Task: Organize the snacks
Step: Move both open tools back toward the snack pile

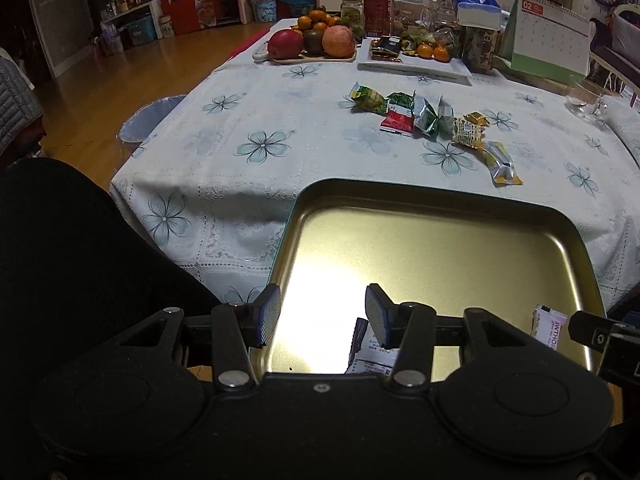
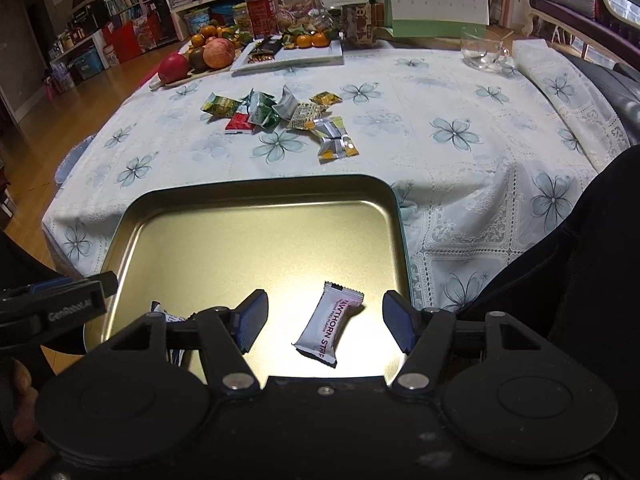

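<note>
Snacks [image 2: 280, 120] lie in a pile at the upper middle, past the tin tray [image 2: 256, 188], nearer the right gripper [image 2: 324, 326]; both the right and left gripper [image 1: 322, 316] are open and hold nothing.

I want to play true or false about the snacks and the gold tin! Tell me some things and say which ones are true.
1. A white packet lies in the gold tin. True.
2. The right gripper squeezes that packet. False: its jaws stand apart, not touching it.
3. A pile of snack packets waits on the tablecloth beyond the tin. True.
4. The tin is full to the top. False: most of its floor is bare.
5. Fruit sits at the table's far end. True.
</note>
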A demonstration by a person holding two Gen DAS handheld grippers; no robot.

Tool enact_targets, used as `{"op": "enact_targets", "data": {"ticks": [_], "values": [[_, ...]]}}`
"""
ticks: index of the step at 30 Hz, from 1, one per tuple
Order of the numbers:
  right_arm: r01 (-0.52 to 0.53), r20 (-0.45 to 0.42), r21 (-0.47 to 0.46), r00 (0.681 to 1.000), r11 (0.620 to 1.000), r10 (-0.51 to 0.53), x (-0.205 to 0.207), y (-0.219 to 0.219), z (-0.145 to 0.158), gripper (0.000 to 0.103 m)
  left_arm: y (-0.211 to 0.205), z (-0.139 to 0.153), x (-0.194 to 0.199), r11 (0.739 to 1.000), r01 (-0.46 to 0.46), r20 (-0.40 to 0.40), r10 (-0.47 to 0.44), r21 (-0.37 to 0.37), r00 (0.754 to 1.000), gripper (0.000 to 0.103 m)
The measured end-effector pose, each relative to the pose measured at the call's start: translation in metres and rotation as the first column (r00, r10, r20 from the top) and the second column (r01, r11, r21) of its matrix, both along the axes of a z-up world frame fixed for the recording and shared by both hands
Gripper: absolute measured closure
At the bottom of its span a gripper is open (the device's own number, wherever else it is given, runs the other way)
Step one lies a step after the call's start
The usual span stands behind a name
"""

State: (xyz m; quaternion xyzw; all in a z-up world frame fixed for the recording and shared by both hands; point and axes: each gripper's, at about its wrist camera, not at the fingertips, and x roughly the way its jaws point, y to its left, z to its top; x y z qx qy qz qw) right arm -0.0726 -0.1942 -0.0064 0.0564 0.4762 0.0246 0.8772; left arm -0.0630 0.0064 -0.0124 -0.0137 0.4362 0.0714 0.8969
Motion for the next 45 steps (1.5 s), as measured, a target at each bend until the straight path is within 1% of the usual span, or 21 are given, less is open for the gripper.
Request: {"op": "enact_targets", "data": {"ticks": [4,6,8,10,15,17,20,22,25,28,31,35,39,42,45], "values": [[0.001,-0.055,0.024,0.998,1.000,0.000,0.008,-0.003,-0.005,0.037,0.007,0.002,0.001,0.999,-0.026,-0.011,0.026,-0.030,1.000,0.048],[-0.001,-0.082,0.021,0.997,1.000,0.002,0.013,-0.003,-0.007,0.037,0.009,0.004,0.003,0.998,-0.058,-0.018,0.057,-0.021,0.998,0.048],[0.005,-0.091,0.008,0.996,1.000,-0.004,0.017,-0.003,-0.006,0.037,0.010,0.006,0.005,0.997,-0.078,-0.026,0.078,0.000,0.997,0.048],[0.003,-0.083,-0.011,0.997,1.000,-0.004,0.019,0.000,-0.003,0.037,0.012,0.010,0.009,0.997,-0.082,-0.030,0.082,-0.005,0.996,0.048],[-0.041,-0.042,-0.050,0.998,0.998,0.039,0.033,0.007,0.013,0.037,0.017,0.019,0.025,0.994,-0.084,-0.070,0.080,-0.065,0.994,0.048],[-0.055,-0.028,-0.053,0.998,0.997,0.054,0.042,0.009,0.019,0.037,0.017,0.021,0.035,0.993,-0.076,-0.097,0.068,-0.085,0.993,0.048],[-0.076,-0.033,-0.039,0.997,0.996,0.075,0.058,0.012,0.027,0.037,0.015,0.023,0.051,0.991,-0.053,-0.132,0.037,-0.121,0.991,0.048],[-0.098,-0.038,-0.028,0.995,0.995,0.097,0.070,0.013,0.032,0.037,0.013,0.025,0.062,0.992,-0.030,-0.143,0.012,-0.124,0.990,0.048],[-0.102,-0.046,-0.028,0.994,0.994,0.101,0.092,0.015,0.037,0.037,0.011,0.030,0.078,0.995,-0.012,-0.142,-0.002,-0.099,0.990,0.048],[-0.086,-0.050,-0.036,0.995,0.996,0.084,0.114,0.013,0.042,0.037,0.014,0.036,0.097,0.997,-0.006,-0.133,-0.004,-0.078,0.991,0.048],[-0.053,-0.057,-0.050,0.997,0.997,0.051,0.137,0.010,0.043,0.037,0.020,0.039,0.121,0.996,-0.012,-0.141,0.000,-0.086,0.990,0.048],[-0.050,-0.106,-0.040,0.993,0.998,0.046,0.170,0.006,0.035,0.038,0.028,0.038,0.154,0.994,-0.013,-0.163,-0.004,-0.104,0.987,0.049],[-0.056,-0.157,-0.017,0.986,0.998,0.053,0.205,0.005,0.024,0.037,0.028,0.036,0.183,0.998,0.007,-0.164,-0.019,-0.070,0.986,0.048],[-0.025,-0.192,-0.008,0.981,1.000,0.023,0.232,0.001,0.016,0.037,0.028,0.033,0.209,0.998,0.002,-0.179,-0.013,-0.060,0.984,0.048],[0.015,-0.244,0.033,0.970,0.999,-0.007,0.263,-0.007,0.008,0.037,0.029,0.031,0.236,0.997,0.009,-0.194,-0.023,-0.073,0.981,0.048]]}}
